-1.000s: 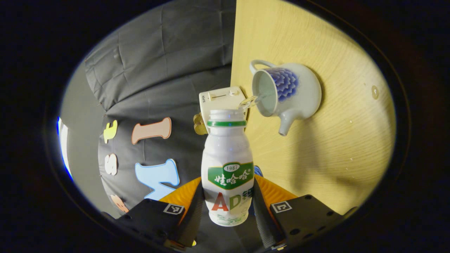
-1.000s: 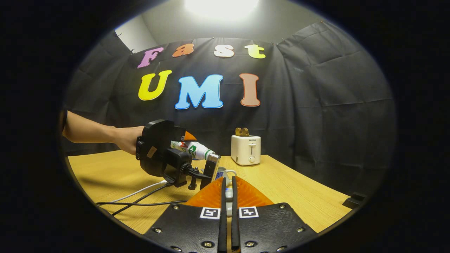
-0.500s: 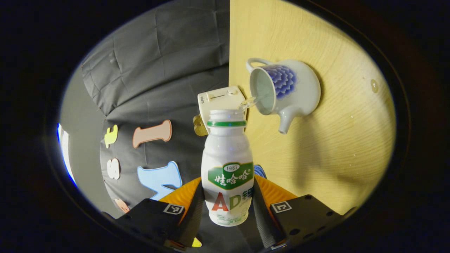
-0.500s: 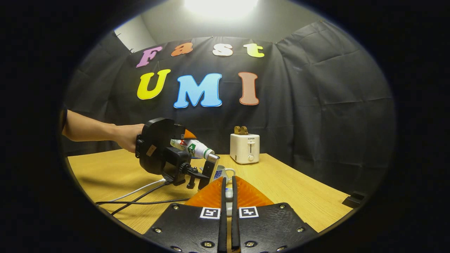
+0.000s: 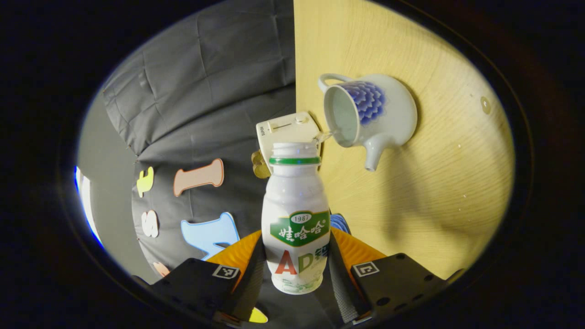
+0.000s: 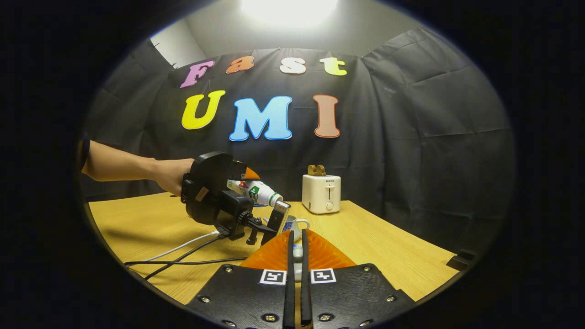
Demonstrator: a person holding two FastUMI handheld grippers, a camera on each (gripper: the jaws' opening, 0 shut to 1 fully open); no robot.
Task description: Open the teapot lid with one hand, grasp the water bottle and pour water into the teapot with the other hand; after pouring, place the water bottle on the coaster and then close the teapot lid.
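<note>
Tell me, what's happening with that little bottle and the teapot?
A person is working two hand-held claws. The left claw grips a small water bottle, tipped so its open mouth points at the open teapot on the wooden table; a thin trickle runs in. The right claw waits nearby, closed on something small and pale, probably the teapot lid. A toaster stands at the back.

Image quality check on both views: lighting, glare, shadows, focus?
Right gripper view: ceiling light blown out at the top, table evenly lit, fisheye bends its edges. Left gripper view: dimmer and rolled sideways, bottle sharp, teapot casts a long soft shadow on the wood, no glare.
</note>
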